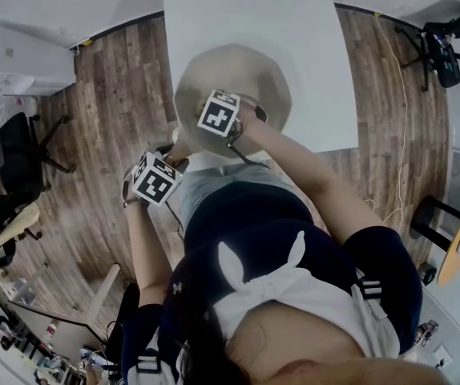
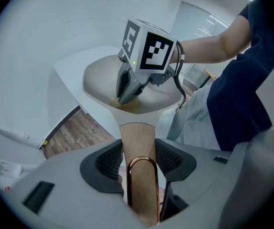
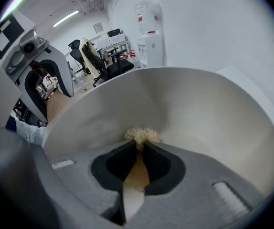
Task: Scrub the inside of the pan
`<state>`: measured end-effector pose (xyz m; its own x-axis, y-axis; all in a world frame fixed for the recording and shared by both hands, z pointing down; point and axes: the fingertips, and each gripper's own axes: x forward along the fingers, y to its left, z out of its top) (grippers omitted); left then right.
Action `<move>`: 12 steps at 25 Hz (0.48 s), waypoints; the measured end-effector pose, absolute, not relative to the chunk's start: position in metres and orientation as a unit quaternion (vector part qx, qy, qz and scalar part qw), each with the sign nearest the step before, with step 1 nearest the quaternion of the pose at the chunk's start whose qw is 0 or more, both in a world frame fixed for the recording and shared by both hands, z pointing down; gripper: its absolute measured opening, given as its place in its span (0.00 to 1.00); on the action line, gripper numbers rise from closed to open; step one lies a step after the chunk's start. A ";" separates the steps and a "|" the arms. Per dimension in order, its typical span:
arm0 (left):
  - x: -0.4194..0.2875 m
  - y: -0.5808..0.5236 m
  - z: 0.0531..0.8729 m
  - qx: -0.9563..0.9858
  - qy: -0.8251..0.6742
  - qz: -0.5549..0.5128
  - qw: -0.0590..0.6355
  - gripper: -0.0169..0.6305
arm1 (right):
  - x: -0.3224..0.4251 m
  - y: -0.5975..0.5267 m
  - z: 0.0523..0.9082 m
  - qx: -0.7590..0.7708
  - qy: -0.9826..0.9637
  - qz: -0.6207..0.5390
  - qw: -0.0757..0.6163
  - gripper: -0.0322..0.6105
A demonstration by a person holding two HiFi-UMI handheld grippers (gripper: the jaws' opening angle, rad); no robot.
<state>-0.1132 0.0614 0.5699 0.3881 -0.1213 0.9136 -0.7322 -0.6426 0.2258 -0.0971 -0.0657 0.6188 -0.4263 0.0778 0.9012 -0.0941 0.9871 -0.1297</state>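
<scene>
Count: two hand-held grippers, one in each hand, each carrying one marker cube.

Left hand-held gripper (image 2: 138, 149): jaws clamped from both sides on the one wooden handle (image 2: 138, 136) of the pan; pads press on the wood. One copper loop (image 2: 142, 185) lies along the handle's near end, between the jaws.

Right hand-held gripper (image 3: 141, 149): jaws nearly together, pinching one tan scrubber (image 3: 142, 134). A fibrous tuft of it sticks out past the jaw tips. From the left gripper view, this hand-held gripper points steeply down into the bowl of the pan, its tip low inside on the handle side, over a yellowish patch. Whether the tuft presses on the surface or only sits just at it, cannot tell.

Pan (image 3: 208, 113): one, pale, deep and rounded, upright. It stands on the white counter (image 1: 294, 22) near the edge closest to the person, handle reaching out past that edge towards the left hand.

Surroundings: counter otherwise bare in the head view. Wood-plank floor (image 1: 118, 95) on both sides of it. One black office chair (image 1: 18, 155) stands well apart at the left of the head view.
</scene>
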 end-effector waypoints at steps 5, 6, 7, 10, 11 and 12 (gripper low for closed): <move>-0.113 0.063 0.569 0.770 -0.276 0.476 0.323 0.35 | -0.098 -0.080 0.617 0.029 -0.845 0.090 0.527 0.11; -0.112 0.062 0.568 0.771 -0.276 0.475 0.322 0.35 | -0.097 -0.084 0.618 0.035 -0.844 0.092 0.527 0.11; -0.112 0.062 0.567 0.772 -0.275 0.475 0.322 0.35 | -0.096 -0.087 0.618 0.042 -0.842 0.095 0.529 0.11; -0.112 0.061 0.567 0.773 -0.273 0.473 0.323 0.35 | -0.094 -0.097 0.620 0.056 -0.841 0.098 0.529 0.11; -0.112 0.061 0.567 0.773 -0.273 0.473 0.323 0.35 | -0.095 -0.099 0.619 0.057 -0.843 0.098 0.526 0.11; -0.112 0.061 0.567 0.773 -0.273 0.472 0.324 0.35 | -0.097 -0.101 0.618 0.058 -0.845 0.100 0.522 0.11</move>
<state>-0.1122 0.0610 0.5672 0.4052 -0.1161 0.9068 -0.7272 -0.6420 0.2428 -0.0968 -0.1009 0.6184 -0.4489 0.0063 0.8936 -0.2018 0.9734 -0.1082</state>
